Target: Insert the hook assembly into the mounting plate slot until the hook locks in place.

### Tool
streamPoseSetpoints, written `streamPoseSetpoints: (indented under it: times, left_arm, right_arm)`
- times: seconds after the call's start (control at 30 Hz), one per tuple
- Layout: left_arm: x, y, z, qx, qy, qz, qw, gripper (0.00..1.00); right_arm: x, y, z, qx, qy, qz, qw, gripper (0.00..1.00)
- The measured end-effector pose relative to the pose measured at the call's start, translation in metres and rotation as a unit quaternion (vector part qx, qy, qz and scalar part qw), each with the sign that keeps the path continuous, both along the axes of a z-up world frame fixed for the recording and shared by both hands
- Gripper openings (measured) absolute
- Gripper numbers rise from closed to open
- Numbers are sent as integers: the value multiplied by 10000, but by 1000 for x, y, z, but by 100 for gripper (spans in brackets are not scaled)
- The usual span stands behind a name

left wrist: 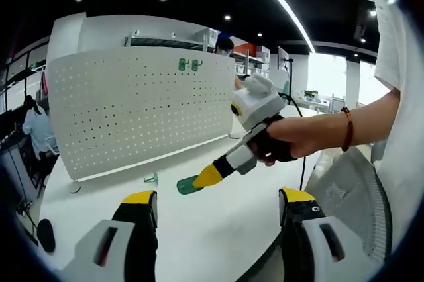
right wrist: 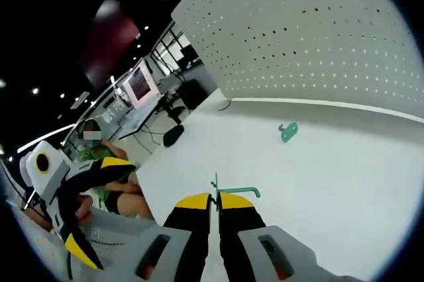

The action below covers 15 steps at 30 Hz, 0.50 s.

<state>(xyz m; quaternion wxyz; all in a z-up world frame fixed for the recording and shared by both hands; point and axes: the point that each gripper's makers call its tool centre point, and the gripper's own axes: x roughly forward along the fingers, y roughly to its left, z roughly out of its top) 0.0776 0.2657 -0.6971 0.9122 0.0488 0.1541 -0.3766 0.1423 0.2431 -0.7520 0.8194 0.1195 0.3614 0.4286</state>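
Observation:
A white pegboard mounting plate (left wrist: pixel 139 110) stands upright on the white table (left wrist: pixel 218 229), with two green hooks (left wrist: pixel 189 64) hanging near its top edge. My right gripper (left wrist: pixel 207 177), held in a hand, is low over the table in front of the board, shut on a green hook (left wrist: pixel 187 185). In the right gripper view, that hook (right wrist: pixel 233 191) sticks out sideways from the closed jaws of the right gripper (right wrist: pixel 214 200). Another loose green hook (left wrist: pixel 152 179) (right wrist: pixel 288 131) lies on the table near the foot of the pegboard (right wrist: pixel 318 30). My left gripper (left wrist: pixel 217 196) is open and holds nothing; it also appears off the table's edge (right wrist: pixel 99 206).
A fan grille (left wrist: pixel 358 196) sits at the table's right edge. A black round object (left wrist: pixel 45 234) lies near the left corner. People stand or sit beyond the table (left wrist: pixel 33 130) (right wrist: pixel 99 153). Desks and monitors (right wrist: pixel 140 83) fill the room behind.

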Motion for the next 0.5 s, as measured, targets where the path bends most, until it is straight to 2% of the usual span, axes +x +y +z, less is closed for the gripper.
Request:
streamPoseSetpoints:
  times: [0.03,0.17,0.4,0.5]
  left_arm:
    - [-1,1,-1,69,-20,-2,10000,77]
    - [-4,1,-7,491,-172,-97,9986,75]
    - [-7,-1,-7,636,-245,-187,9975,70]
    - [-9,-2,-7,669,-284,-273,9970,66]
  right_arm:
    - [-7,0,-1,61,167,38,9998,3]
    - [-19,0,4,153,207,104,9996,3]
    - [-34,2,14,317,353,187,9987,3]
    - [-40,3,15,303,315,273,9987,3]
